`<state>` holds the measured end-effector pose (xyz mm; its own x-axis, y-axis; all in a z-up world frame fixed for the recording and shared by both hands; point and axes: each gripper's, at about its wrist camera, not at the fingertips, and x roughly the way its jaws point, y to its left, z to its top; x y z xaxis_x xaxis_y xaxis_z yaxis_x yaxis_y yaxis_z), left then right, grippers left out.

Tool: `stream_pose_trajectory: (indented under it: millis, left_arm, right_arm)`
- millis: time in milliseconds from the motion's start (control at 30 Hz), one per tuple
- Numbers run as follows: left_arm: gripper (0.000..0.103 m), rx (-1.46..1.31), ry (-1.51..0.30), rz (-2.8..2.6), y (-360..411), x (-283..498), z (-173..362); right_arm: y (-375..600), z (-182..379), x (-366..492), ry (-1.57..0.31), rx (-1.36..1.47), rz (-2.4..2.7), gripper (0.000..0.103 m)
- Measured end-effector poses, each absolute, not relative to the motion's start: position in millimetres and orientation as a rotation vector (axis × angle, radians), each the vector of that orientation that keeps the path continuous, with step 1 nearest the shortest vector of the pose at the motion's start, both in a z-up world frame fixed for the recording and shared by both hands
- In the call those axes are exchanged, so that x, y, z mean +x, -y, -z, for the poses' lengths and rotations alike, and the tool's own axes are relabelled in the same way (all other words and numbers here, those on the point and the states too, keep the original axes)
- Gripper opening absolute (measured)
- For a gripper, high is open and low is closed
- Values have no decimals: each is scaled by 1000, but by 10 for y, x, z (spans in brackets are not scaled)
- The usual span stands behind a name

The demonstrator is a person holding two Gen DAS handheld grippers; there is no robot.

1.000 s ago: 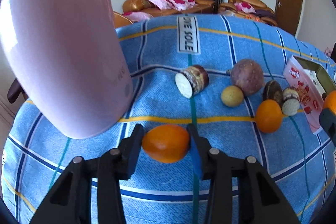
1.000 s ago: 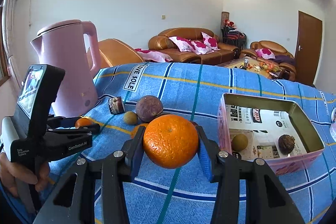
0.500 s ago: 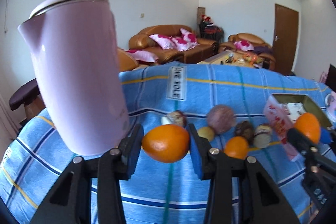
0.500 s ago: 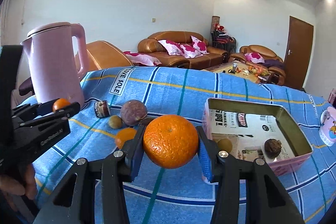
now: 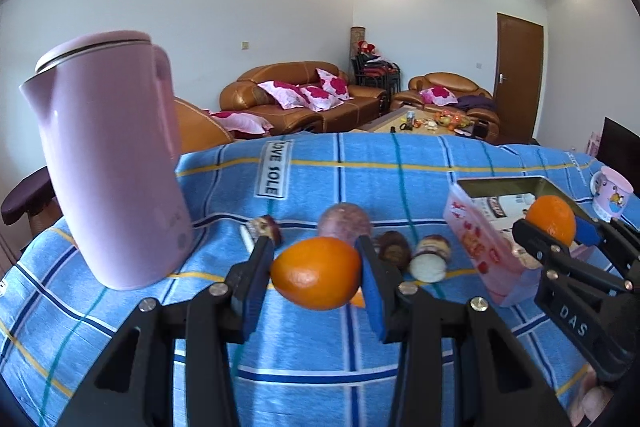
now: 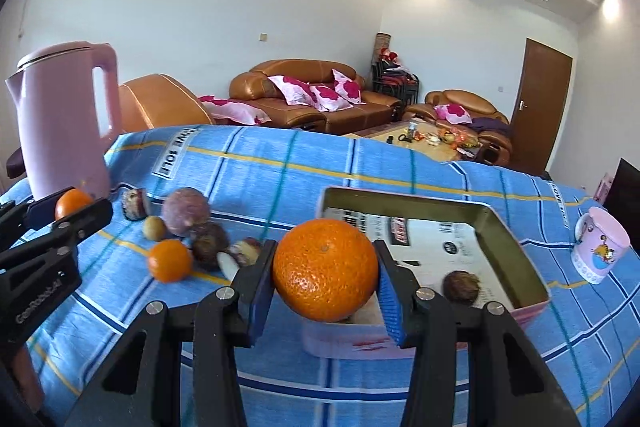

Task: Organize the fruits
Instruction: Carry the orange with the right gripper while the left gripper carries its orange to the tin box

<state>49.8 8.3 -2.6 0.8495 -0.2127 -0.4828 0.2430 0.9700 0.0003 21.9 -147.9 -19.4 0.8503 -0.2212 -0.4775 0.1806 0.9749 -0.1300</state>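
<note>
My left gripper (image 5: 316, 277) is shut on a smooth orange (image 5: 316, 273), held above the blue checked cloth. My right gripper (image 6: 326, 281) is shut on a bigger, dimpled orange (image 6: 326, 269), hanging over the near left corner of the pink box (image 6: 516, 251). In the left wrist view the right gripper (image 5: 554, 229) shows at the right with its orange (image 5: 551, 218) over the box (image 5: 476, 247). A dark fruit (image 6: 461, 283) lies inside the box. On the cloth lie a loose orange (image 6: 170, 260), a purple round fruit (image 6: 185, 211), a small yellow-green fruit (image 6: 154, 227) and several dark cut fruits (image 6: 210, 247).
A tall pink kettle (image 5: 108, 167) stands on the cloth at the left, close to the left gripper. A pink mug (image 6: 600, 245) sits at the far right. Sofas and a coffee table lie beyond the far edge of the table.
Both grippers lifted and tilted upward, each keeping its orange. The right gripper with its orange moved right, over the box's near corner. The left gripper drew back from the kettle and swung right.
</note>
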Motion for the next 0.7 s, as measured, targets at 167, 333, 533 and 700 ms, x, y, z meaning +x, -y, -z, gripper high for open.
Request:
stream_pose_trajectory:
  millis: [167, 333, 533, 700]
  left_arm:
    - [44, 84, -487, 259, 120, 416, 19]
    - [44, 81, -490, 267, 255, 370, 26]
    - [44, 90, -494, 282, 407, 358, 27]
    - [44, 99, -499, 300, 567, 369, 29]
  right_arm:
    - [1696, 185, 163, -511, -75, 241, 48]
    - [1921, 174, 102, -503, -62, 271, 48]
    - [2134, 170, 78, -500, -46, 294, 48]
    - [2259, 159, 59, -490, -72, 336, 48]
